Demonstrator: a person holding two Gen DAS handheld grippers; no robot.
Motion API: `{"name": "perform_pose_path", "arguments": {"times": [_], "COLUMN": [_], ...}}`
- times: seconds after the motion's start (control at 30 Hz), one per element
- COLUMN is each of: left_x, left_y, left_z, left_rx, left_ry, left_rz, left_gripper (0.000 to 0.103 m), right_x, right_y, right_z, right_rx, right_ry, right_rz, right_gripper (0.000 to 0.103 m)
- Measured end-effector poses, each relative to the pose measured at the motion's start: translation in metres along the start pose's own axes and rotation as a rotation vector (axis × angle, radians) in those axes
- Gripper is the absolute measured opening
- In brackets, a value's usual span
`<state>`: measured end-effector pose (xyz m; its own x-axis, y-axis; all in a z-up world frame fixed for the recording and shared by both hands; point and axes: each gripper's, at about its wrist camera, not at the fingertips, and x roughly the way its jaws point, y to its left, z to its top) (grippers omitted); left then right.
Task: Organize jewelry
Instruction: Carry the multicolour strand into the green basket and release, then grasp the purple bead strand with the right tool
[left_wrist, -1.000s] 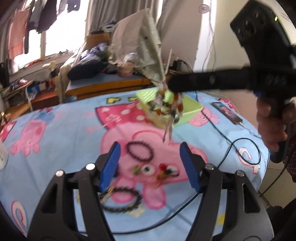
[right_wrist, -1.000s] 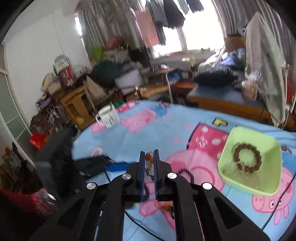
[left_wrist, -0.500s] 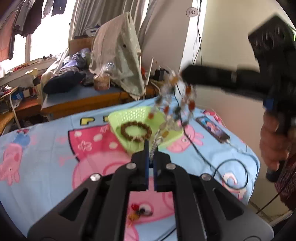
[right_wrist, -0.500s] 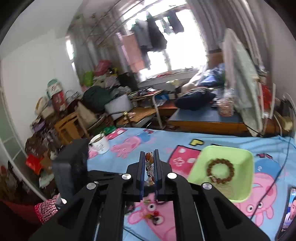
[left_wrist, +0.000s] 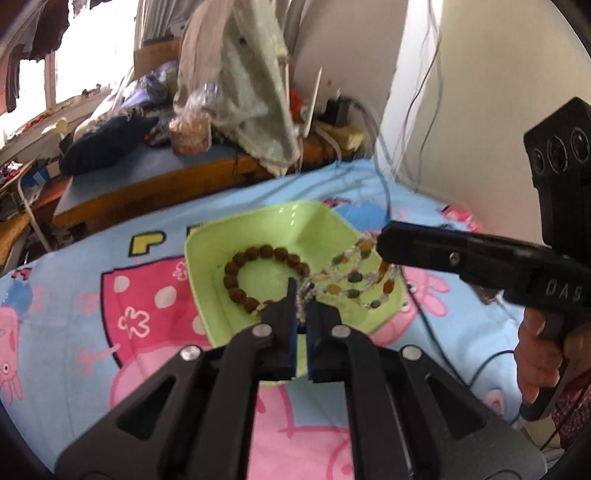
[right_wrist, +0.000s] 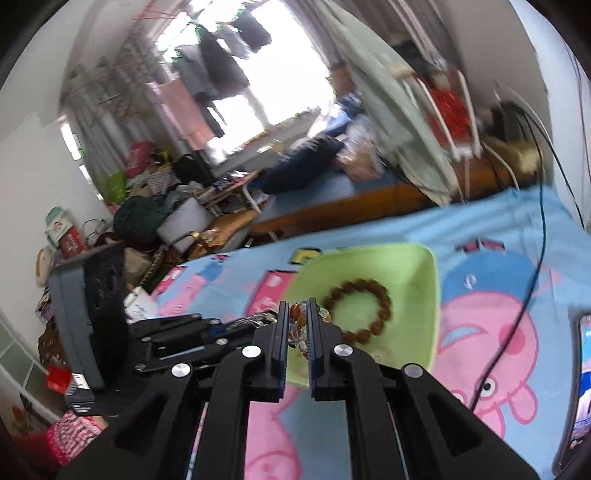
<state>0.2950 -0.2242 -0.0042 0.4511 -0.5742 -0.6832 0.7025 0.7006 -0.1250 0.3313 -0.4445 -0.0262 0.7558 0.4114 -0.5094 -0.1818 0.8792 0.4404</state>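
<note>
While a second earlier the left gripper (left_wrist: 301, 295) had sat open low over the blanket (left_wrist: 92, 295) with loose pieces below it, it now was pinched shut on one end of the multicolour bead strand (left_wrist: 354, 277), and both grippers had come up over the green tray (left_wrist: 258, 229). The right gripper (right_wrist: 296, 314) was clamped on the other end of the same strand, amber beads showing between its jaws in its own wrist view. The strand hung stretched between the two tools in several loops, above the tray's right half; whether any bead already touched the tray floor I could not tell (fisheye, motion blur). The brown bead bracelet (left_wrist: 258, 277) lay flat inside the tray, left of the strand, apparently already sorted. Half a second earlier the strand had dangled higher, mostly from the right tool; now it was lower and spread out, so this looked like the lowering stage of a two-handed drop-off. Judged task state: one piece in, a second about to go in, more pieces likely left on the blanket out of frame. Next move probably needs both jaws to open over the tray so loops don't snag on a finger or spill over the rim. A phone (right_wrist: 581, 387) and a black cable (right_wrist: 524, 295) lay on the blanket right of the tray, clear of it.
</note>
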Motion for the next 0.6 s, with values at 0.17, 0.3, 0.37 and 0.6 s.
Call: {"name": "perform_pose_path", "arguments": {"times": [0.17,0.3,0.37,0.6], "left_x": [0.026,-0.004,-0.031,-0.125], "left_y": [0.016,0.037,0.053,0.121], "left_z": [-0.002,-0.006,-0.011,-0.069], "left_rx": [-0.071,-0.111,-0.142,-0.277], "left_ry": [0.106,0.055,0.001,-0.107], "left_rz": [0.048,0.050,0.054,0.151], "left_gripper": [0.042,0.042,0.042,0.042], "right_x": [0.017,0.008,0.002,0.013], "right_y": [-0.017,-0.012,0.000,0.052], "right_z": [-0.009,-0.013,-0.015,-0.038], "right_rx": [0.020,0.033,0.010,-0.075], "right_ry": [-0.015,-0.031,-0.046,0.068], "right_rz": [-0.095,-0.074,-0.066,0.075], "right_gripper": [0.000,0.001,0.022,0.039]}}
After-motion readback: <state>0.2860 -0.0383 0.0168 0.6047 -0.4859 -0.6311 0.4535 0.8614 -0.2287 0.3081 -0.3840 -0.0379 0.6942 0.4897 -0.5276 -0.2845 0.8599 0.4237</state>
